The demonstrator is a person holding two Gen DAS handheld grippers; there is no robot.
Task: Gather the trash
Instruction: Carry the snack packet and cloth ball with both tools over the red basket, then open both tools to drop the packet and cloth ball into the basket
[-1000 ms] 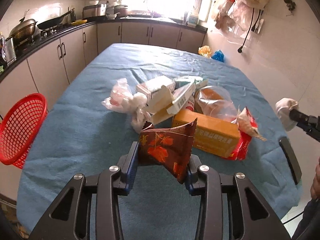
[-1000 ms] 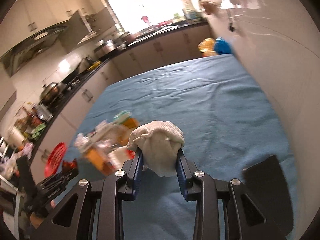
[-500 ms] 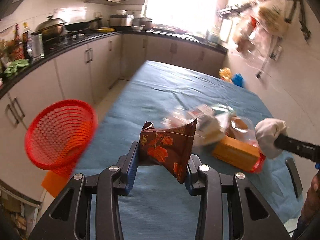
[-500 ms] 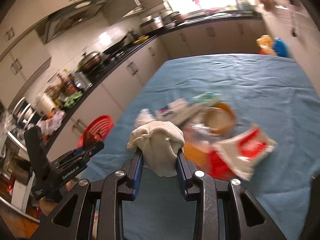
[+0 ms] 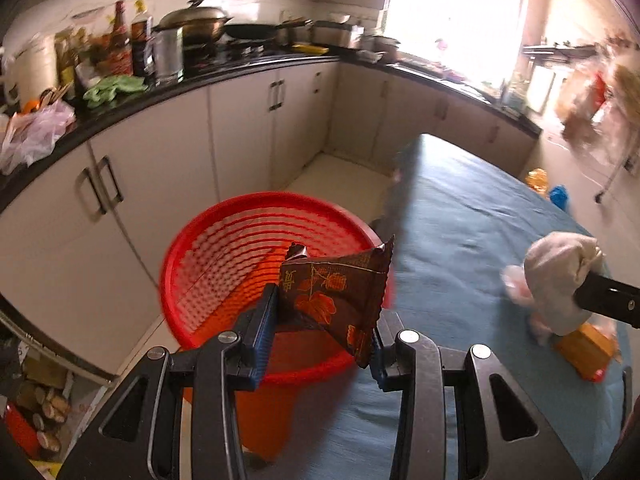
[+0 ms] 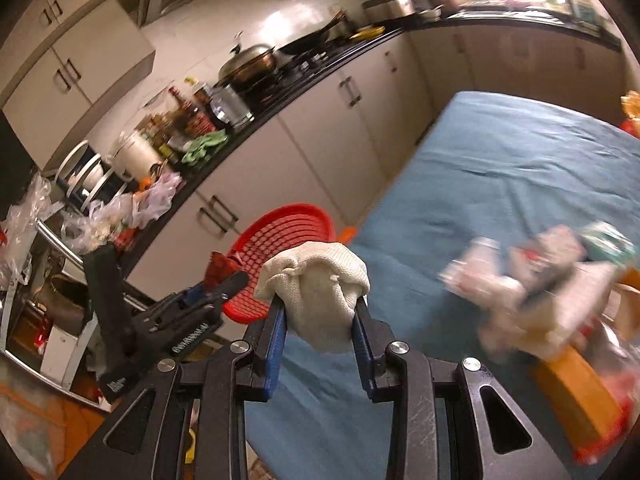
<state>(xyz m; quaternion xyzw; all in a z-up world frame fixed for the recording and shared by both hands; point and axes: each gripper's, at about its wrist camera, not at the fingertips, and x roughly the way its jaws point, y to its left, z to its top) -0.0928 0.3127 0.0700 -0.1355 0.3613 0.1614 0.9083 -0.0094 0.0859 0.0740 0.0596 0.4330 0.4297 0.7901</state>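
Note:
My left gripper is shut on a brown snack wrapper with orange leaf print. It hangs just in front of a red mesh basket that stands off the table's left edge. My right gripper is shut on a crumpled off-white cloth wad over the blue tablecloth. In the right wrist view the left gripper shows by the red basket. In the left wrist view the cloth wad and right gripper show at the right. A blurred pile of trash lies on the table.
The blue-covered table runs to the right and back. An orange box lies near the pile. Kitchen cabinets and a counter crowded with pots and bottles run along the left. Floor shows between the cabinets and the table.
Both grippers swung left with their loads still held. The red basket went from the far left edge to right in front of the left gripper; the trash pile slid to the right.

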